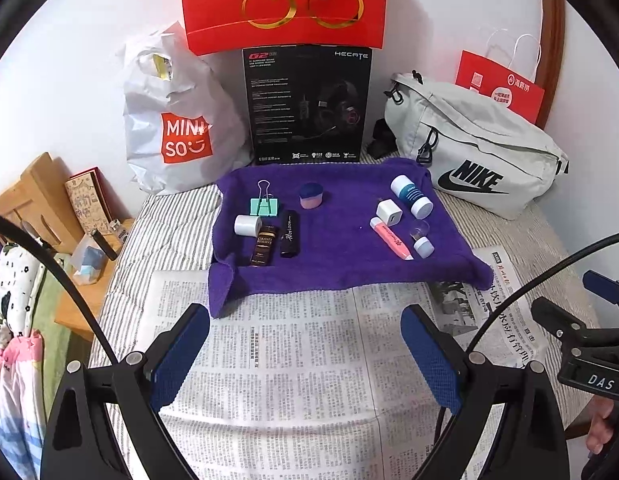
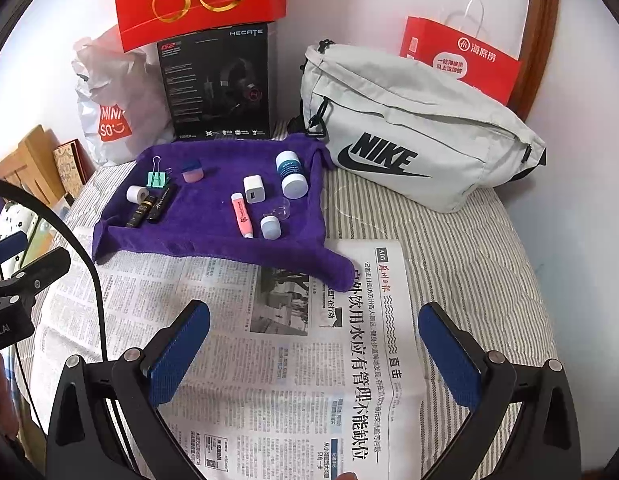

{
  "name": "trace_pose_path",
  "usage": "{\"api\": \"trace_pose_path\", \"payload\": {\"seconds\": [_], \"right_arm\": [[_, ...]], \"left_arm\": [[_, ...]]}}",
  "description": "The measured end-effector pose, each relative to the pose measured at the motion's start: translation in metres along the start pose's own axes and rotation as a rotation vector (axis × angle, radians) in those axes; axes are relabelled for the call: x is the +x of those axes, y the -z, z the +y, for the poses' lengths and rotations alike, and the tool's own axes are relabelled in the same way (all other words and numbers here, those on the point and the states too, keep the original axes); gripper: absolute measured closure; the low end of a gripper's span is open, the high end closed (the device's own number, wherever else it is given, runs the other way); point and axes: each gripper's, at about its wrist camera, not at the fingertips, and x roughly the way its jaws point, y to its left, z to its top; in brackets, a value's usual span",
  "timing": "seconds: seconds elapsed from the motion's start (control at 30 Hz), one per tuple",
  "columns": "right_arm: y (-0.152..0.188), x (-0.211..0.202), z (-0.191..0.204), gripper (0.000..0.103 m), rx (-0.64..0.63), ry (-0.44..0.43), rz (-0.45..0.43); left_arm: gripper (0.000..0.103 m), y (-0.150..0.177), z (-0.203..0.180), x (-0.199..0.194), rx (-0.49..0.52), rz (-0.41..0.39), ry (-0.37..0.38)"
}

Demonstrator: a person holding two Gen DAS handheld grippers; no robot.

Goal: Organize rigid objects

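We hold both tongs, left (image 1: 305, 356) and right (image 2: 313, 356), open and empty; the pink marker (image 2: 242, 214) lies ahead, lengthwise toward us, nearer the right.

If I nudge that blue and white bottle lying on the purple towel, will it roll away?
Probably a little: the blue and white bottle is a cylinder lying on its side. The soft purple towel should slow it. It looks small and rigid, likely light.

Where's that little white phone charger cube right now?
The charger lies on the right half of the purple towel, in both views. The pink highlighter is just in front of it, and the blue-and-white bottle is behind it to the right.
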Motion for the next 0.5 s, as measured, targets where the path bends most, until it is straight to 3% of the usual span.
{"api": "trace_pose_path", "payload": {"seconds": [0.5], "right_arm": [[0.0001,-0.0013,-0.0028,0.001,0.009,0.008,0.004]], "left_arm": [[0.006,0.0007,0.0023,-0.0012,-0.004,0.006,-0.007]]}}
